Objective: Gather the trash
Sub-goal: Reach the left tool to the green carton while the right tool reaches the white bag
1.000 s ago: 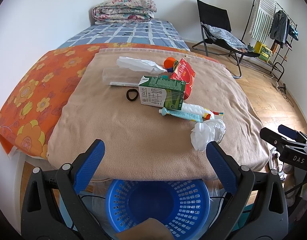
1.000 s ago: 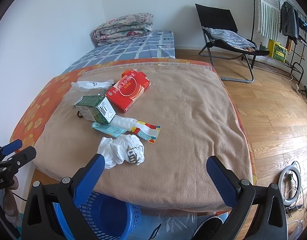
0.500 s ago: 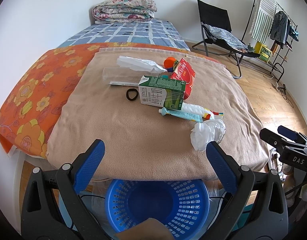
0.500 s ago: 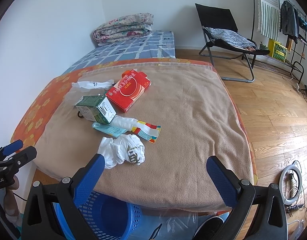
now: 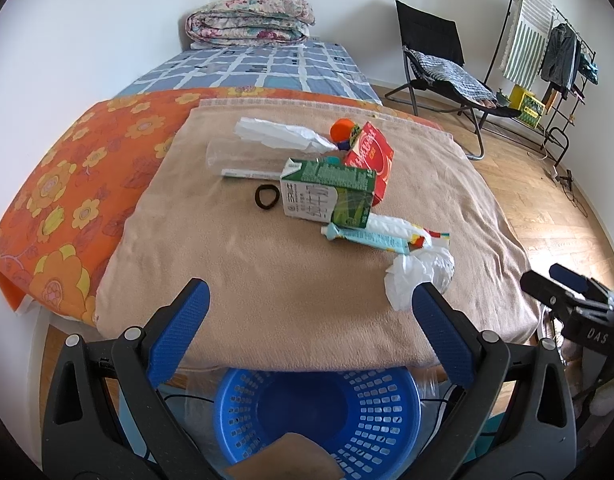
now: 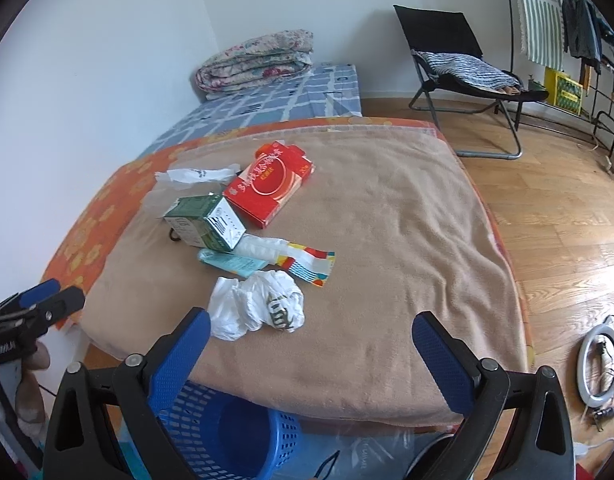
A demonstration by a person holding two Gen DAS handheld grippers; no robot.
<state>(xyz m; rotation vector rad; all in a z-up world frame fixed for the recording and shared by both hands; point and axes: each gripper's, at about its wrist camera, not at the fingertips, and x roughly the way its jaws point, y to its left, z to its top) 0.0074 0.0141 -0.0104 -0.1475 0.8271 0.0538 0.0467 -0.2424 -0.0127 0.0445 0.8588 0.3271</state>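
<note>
While both grippers hover with fingers spread wide and empty, left gripper [image 5: 305, 312] and right gripper [image 6: 309, 340] face a fuzzy tan blanket [image 6: 407, 248]. Green milk carton [image 5: 327, 194] lies on its side, long axis left-right. Beside it: teal tube [image 5: 365, 238], crumpled white plastic bag [image 6: 257, 306], glossy red box [image 6: 269, 188]. Perforated blue basket [image 5: 319, 412] sits below the blanket edge.

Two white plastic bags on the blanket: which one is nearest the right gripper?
The crumpled white bag with dark print, balled up near the blanket's front edge, just beyond the right gripper. The other white bag lies flattened at the far side, behind the green carton.
</note>
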